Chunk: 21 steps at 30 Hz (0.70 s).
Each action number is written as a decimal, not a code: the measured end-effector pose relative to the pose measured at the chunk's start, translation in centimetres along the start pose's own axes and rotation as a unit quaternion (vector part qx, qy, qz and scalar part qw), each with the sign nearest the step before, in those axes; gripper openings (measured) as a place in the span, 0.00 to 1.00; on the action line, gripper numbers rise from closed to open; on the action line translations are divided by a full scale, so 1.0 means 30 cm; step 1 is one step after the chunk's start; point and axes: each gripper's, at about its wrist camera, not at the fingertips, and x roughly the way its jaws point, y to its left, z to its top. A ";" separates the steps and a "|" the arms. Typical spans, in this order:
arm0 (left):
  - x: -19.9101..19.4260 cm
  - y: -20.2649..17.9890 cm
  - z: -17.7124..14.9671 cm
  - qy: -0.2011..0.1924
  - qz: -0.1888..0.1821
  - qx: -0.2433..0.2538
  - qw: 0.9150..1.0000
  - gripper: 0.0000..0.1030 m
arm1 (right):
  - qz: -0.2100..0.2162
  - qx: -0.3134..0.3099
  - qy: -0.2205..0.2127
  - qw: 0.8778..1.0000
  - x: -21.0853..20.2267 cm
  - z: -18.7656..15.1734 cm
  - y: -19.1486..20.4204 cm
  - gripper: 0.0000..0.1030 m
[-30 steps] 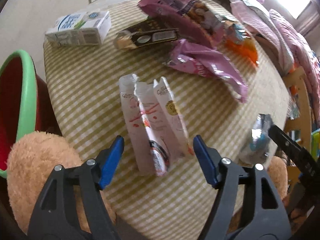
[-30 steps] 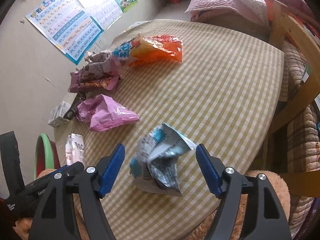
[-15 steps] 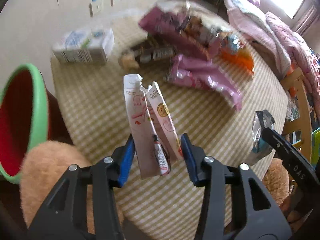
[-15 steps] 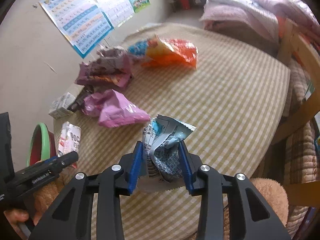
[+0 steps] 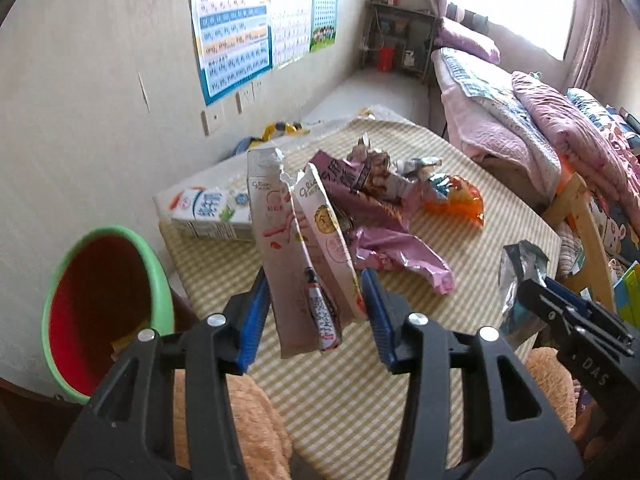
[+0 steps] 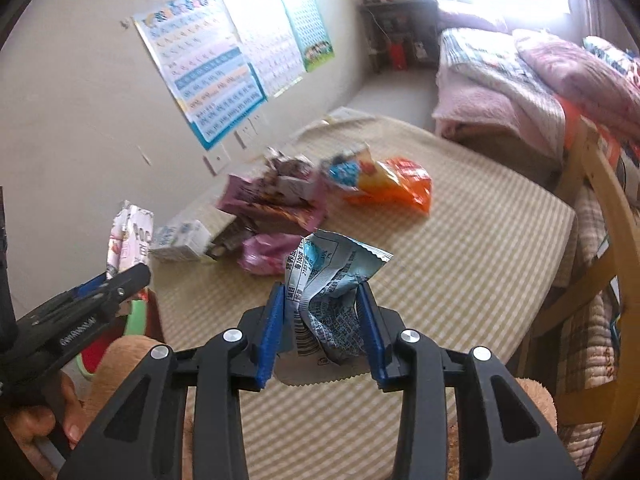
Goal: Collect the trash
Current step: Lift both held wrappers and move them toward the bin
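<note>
Bedroom setting: checked tablecloth (image 5: 480, 240) covers the table, with wall charts (image 6: 216, 68) behind and pink bedding (image 5: 540, 136) alongside. Red bin with green rim (image 5: 100, 304) stands beside the table's left edge. Pink wrappers (image 5: 396, 248), an orange bag (image 6: 400, 188) and a milk carton (image 5: 204, 212) lie on the cloth. Left gripper (image 5: 312, 304) is clamped on a torn white pouch (image 5: 292, 248), held clear above the table. Right gripper (image 6: 320, 320) is clamped on a crumpled blue-and-white wrapper (image 6: 328, 280), also held above the cloth.
</note>
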 end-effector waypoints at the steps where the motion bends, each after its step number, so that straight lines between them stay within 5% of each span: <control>1: -0.008 0.002 0.001 -0.004 0.001 0.002 1.000 0.43 | 0.003 -0.003 -0.004 1.000 -0.012 0.007 0.017 0.34; 21: -0.073 0.117 -0.035 -0.032 -0.002 -0.018 0.999 0.43 | 0.008 -0.051 -0.013 0.999 -0.070 0.010 0.198 0.35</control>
